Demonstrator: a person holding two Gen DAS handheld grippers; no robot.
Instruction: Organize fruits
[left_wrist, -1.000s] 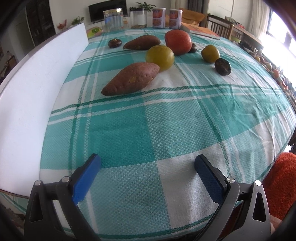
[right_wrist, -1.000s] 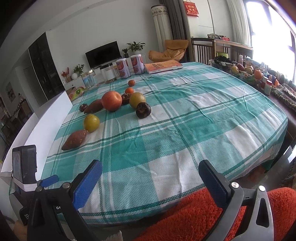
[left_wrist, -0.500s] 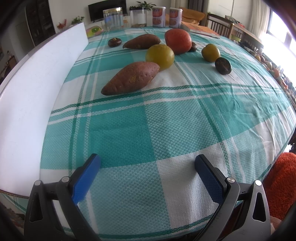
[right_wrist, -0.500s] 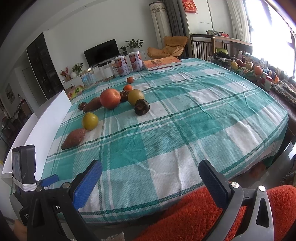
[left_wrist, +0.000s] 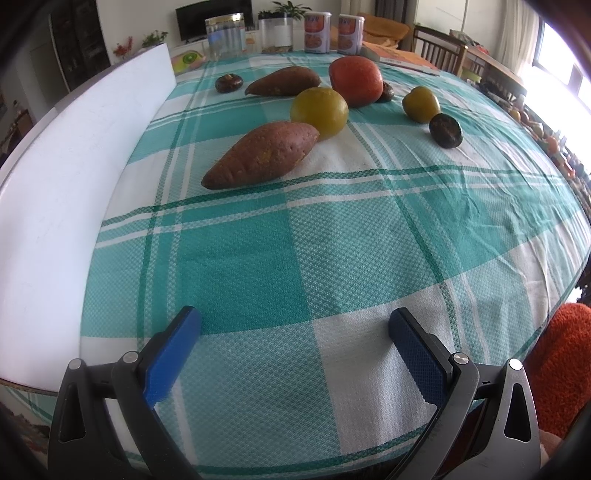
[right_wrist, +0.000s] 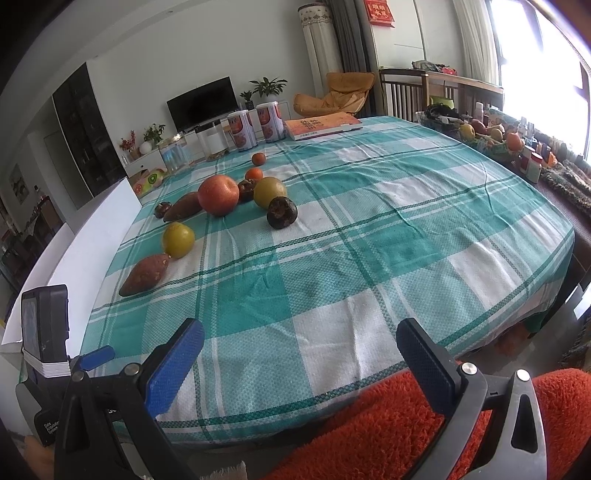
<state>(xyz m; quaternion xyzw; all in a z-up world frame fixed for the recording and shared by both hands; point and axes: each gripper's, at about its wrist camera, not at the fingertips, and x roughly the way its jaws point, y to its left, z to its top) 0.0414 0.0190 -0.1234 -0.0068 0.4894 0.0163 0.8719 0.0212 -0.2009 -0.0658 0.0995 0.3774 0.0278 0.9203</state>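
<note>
Blue-padded left gripper (left_wrist: 295, 325) hangs spread and empty over the near edge of the surface (left_wrist: 258, 258), right gripper (right_wrist: 301, 339) likewise, further back. Straight ahead lies the nearest sweet potato (left_wrist: 264, 155), long axis slanting up to the right, yellow fruit (left_wrist: 319, 112) touching its far tip. Left looks nearer.

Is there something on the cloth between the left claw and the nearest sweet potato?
Nothing visible. Between the open left claw and the nearest sweet potato lies only bare checked tablecloth. The yellow fruit sits behind it, touching its far tip.
</note>
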